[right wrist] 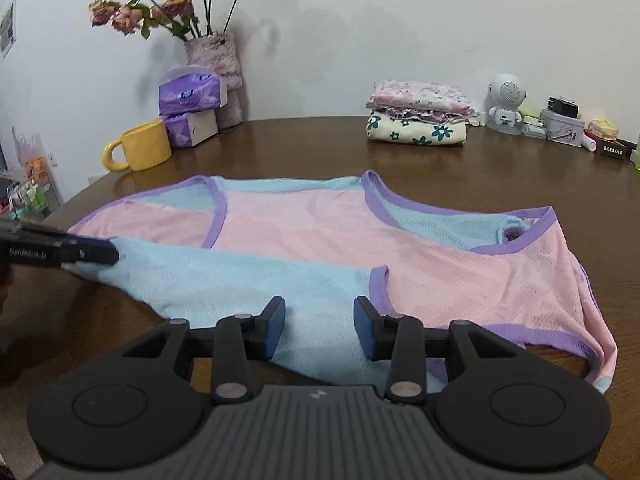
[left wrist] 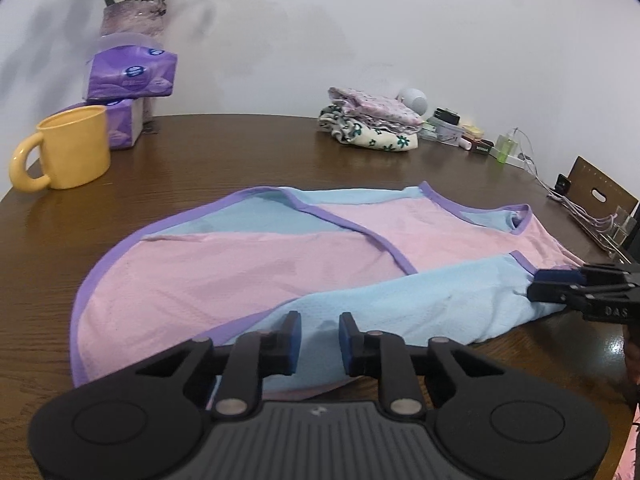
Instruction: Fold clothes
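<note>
A pink and light-blue mesh vest (left wrist: pixel 240 272) (right wrist: pixel 320 232) with purple trim lies flat on the brown table (left wrist: pixel 240 152). Its blue flap (left wrist: pixel 420 292) (right wrist: pixel 240 280) is folded over the near side. My left gripper (left wrist: pixel 320 340) hovers at one end of that flap, jaws a little apart, with blue cloth showing in the gap and no pad pressing on it. From the right wrist its tip (right wrist: pixel 114 254) sits at the flap's left edge. My right gripper (right wrist: pixel 320 328) stands open over the flap's other end, beside the purple armhole trim; its tips (left wrist: pixel 534 284) show at the flap's edge.
A yellow mug (left wrist: pixel 68 148) (right wrist: pixel 140 146), purple tissue packs (left wrist: pixel 128 76) and a vase of dried flowers (right wrist: pixel 216 60) stand at the back left. A stack of folded clothes (left wrist: pixel 372 124) (right wrist: pixel 418 116) sits at the back, with a white speaker figure (right wrist: pixel 506 100) and small boxes to its right.
</note>
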Demonstrator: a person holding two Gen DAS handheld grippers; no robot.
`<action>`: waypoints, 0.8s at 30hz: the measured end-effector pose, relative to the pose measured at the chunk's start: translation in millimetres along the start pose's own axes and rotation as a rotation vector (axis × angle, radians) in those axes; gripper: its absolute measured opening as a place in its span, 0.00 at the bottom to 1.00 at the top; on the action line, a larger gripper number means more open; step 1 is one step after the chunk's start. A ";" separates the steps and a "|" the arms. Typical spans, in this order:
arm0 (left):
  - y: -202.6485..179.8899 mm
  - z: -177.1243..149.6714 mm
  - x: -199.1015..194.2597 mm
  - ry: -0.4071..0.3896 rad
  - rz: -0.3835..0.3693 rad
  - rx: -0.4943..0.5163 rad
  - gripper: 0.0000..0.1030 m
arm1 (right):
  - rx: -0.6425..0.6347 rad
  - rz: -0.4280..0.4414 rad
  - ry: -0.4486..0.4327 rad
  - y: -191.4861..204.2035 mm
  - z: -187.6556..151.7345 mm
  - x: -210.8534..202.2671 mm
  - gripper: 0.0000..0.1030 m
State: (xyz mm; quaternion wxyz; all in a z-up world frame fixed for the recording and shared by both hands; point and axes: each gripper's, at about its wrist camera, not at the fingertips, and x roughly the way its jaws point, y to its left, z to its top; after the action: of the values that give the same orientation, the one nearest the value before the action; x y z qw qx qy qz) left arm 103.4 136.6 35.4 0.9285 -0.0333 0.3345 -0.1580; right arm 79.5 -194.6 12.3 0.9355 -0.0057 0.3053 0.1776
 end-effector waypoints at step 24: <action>36.5 -16.5 -37.4 -0.017 0.087 -0.097 0.16 | 0.021 -0.011 -0.008 -1.2 -9.3 -10.8 0.39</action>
State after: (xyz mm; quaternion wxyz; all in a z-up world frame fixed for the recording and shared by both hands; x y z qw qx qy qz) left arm 75.7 183.7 39.4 0.9345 -0.0649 0.3351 -0.1009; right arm 66.5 -200.4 10.8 0.9377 0.0032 0.3033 0.1692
